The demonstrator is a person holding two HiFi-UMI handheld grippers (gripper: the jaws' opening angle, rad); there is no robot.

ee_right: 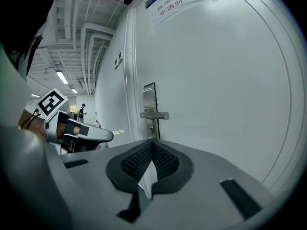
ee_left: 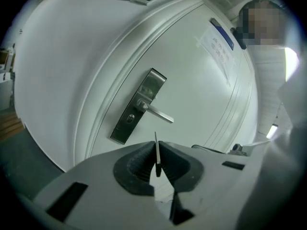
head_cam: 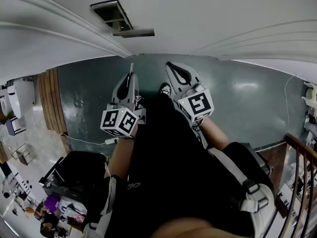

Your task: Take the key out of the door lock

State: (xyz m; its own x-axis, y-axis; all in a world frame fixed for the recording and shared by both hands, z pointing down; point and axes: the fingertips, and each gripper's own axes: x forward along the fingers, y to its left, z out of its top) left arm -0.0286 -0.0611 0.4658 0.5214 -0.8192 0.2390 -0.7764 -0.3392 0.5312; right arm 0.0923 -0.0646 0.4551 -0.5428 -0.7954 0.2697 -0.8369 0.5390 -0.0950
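Left gripper (ee_left: 157, 146): jaws pinching the key (ee_left: 156, 151); the thin blade stands edge-on between the pads, tip poking past them.
Key, head view: a slim sliver (head_cam: 132, 69) sticking out beyond the left gripper (head_cam: 130, 79), in the air, clear of the door.
Right gripper (ee_right: 151, 145): jaws pressed together, nothing between them; held just beside the left one (ee_right: 88, 134).
Lock plate (ee_left: 137, 108): steel, on the white door (ee_left: 192, 80), apart from both grippers; keyhole (ee_left: 130, 120) below the lever handle (ee_left: 159, 113), nothing sticking out of it.
Right gripper view: same plate (ee_right: 149, 96) and handle (ee_right: 154, 115) straight ahead.
Notice (ee_left: 218, 44): paper sheet with blue strip, high on the door.
Floor (head_cam: 237, 103): grey-green, under the person's feet.
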